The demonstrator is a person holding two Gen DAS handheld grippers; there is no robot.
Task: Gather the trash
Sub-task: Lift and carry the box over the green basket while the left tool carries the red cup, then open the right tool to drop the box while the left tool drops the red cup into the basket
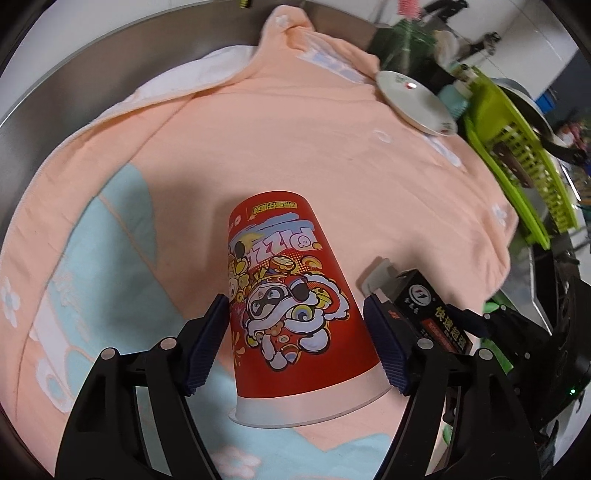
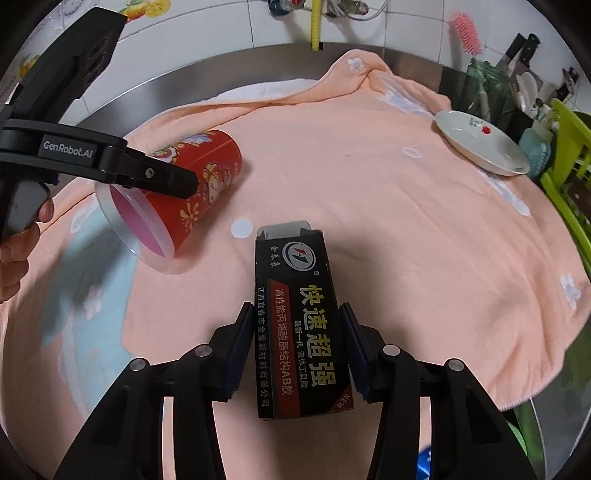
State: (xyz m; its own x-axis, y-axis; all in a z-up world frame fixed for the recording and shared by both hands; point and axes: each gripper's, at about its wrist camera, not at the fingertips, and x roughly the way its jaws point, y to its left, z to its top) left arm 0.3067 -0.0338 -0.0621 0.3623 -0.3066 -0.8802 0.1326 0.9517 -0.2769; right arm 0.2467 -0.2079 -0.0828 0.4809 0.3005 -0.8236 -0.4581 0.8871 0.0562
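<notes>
A red paper cup (image 1: 291,295) with cartoon print lies on its side on the peach towel (image 1: 314,155). My left gripper (image 1: 295,332) is shut on the cup, one pad on each side of it. In the right wrist view the cup (image 2: 184,199) shows at the left with its open mouth toward me and the left gripper's finger over it. A black glue box (image 2: 301,325) with yellow Chinese text sits between the pads of my right gripper (image 2: 297,350), which is shut on it. The box (image 1: 424,314) also shows in the left wrist view.
A white plate (image 2: 480,142) rests at the towel's far right edge. A green plastic rack (image 1: 517,158) stands to the right. The towel covers a steel counter (image 2: 207,70) against a tiled wall. A pink brush (image 2: 467,31) and knives hang at the back right.
</notes>
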